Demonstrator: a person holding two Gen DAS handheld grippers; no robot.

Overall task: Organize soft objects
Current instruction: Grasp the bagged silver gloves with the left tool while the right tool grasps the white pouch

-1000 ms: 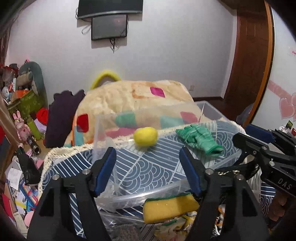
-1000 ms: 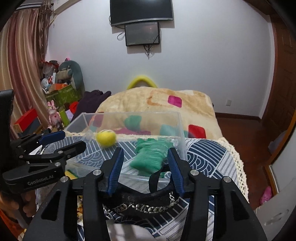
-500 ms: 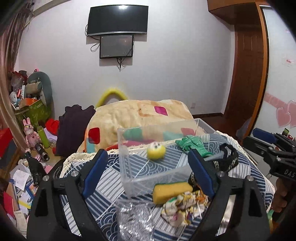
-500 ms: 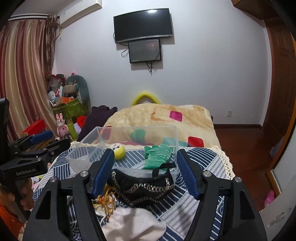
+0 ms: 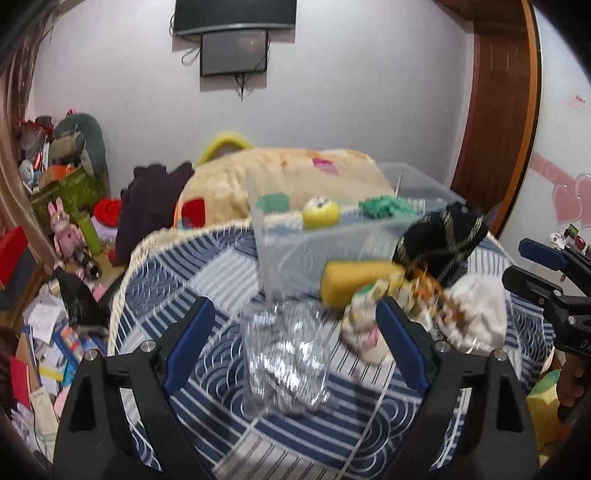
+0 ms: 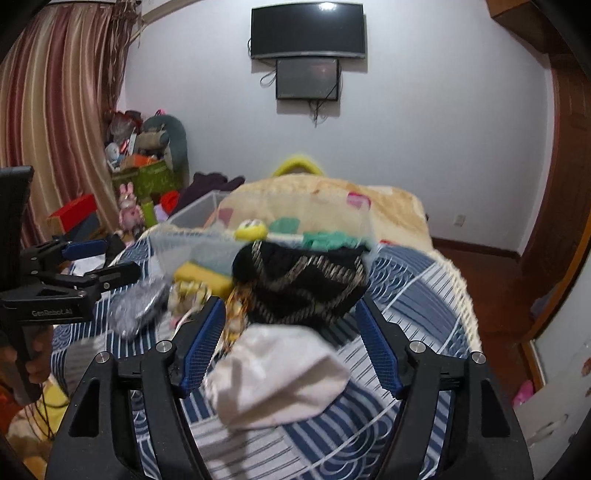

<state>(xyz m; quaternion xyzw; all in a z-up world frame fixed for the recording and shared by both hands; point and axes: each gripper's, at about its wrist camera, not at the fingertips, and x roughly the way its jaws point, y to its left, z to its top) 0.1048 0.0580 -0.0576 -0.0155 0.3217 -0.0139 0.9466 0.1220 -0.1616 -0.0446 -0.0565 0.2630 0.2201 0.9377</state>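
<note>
On the blue patterned tablecloth (image 5: 207, 266) stands a clear plastic bin (image 5: 295, 254) holding a yellow ball (image 5: 320, 212) and a green cloth (image 5: 384, 206). In front of it lie a yellow sponge (image 5: 354, 280), a black bag with gold chain (image 6: 299, 284), a patterned cloth (image 5: 369, 325), a white cloth (image 6: 277, 376) and a silvery crumpled item (image 5: 284, 362). My left gripper (image 5: 295, 343) is open above the silvery item. The open right gripper (image 6: 290, 347) hovers over the white cloth, touching nothing. Each gripper shows in the other's view: right gripper (image 5: 546, 273), left gripper (image 6: 74, 273).
Behind the table is a bed with a beige blanket (image 6: 314, 199). Toys, boxes and papers (image 5: 55, 229) crowd the floor on the left. A wooden door (image 5: 498, 110) stands at the right, and screens hang on the far wall (image 6: 308, 33).
Both grippers have drawn back from the bin and their jaws stand wider. The ball and green cloth stay in the bin; the loose items in front have come into view.
</note>
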